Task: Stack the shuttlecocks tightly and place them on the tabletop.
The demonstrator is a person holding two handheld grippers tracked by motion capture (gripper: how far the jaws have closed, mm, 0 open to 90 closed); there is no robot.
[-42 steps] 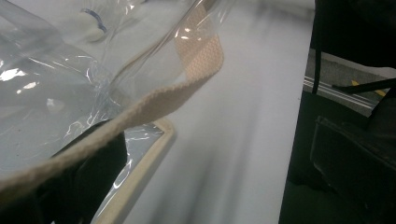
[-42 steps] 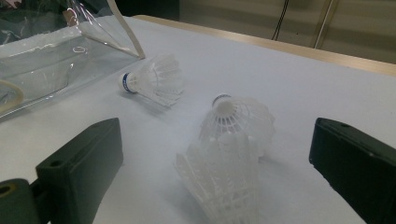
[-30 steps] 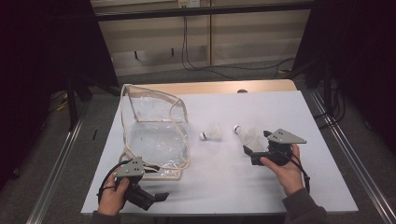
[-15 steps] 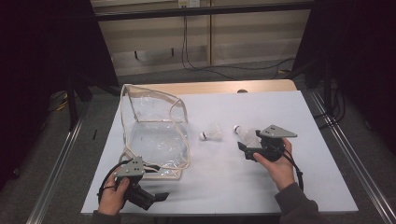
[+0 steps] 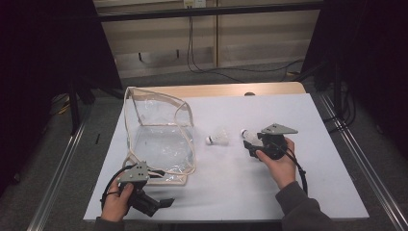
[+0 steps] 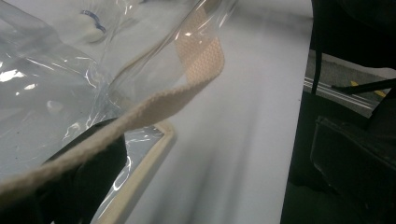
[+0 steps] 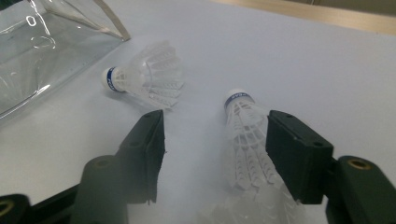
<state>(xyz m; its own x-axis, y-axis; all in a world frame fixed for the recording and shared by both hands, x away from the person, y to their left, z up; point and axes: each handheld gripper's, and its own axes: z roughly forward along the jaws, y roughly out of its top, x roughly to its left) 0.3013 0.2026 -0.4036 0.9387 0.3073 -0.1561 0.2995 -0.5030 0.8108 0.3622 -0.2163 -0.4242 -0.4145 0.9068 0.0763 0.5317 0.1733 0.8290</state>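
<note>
Right tongs (image 7: pixel 212 161) have just been closing around a white shuttlecock (image 7: pixel 245 140) lying between the jaws, one pad touching its skirt, the other apart. A second shuttlecock (image 7: pixel 147 79) lies just ahead. Left tongs (image 5: pixel 166 202) pinch the clear bag's webbing strap (image 6: pixel 140 114).

High view looked forward and down over the whole worktop (image 5: pixel 298 115), left gripper view sat close against the bag (image 6: pixel 56 74) and its strap (image 6: pixel 196 79), right gripper view looked low along its jaws at two shuttlecocks (image 7: pixel 149 77), bag shared by all views
</note>
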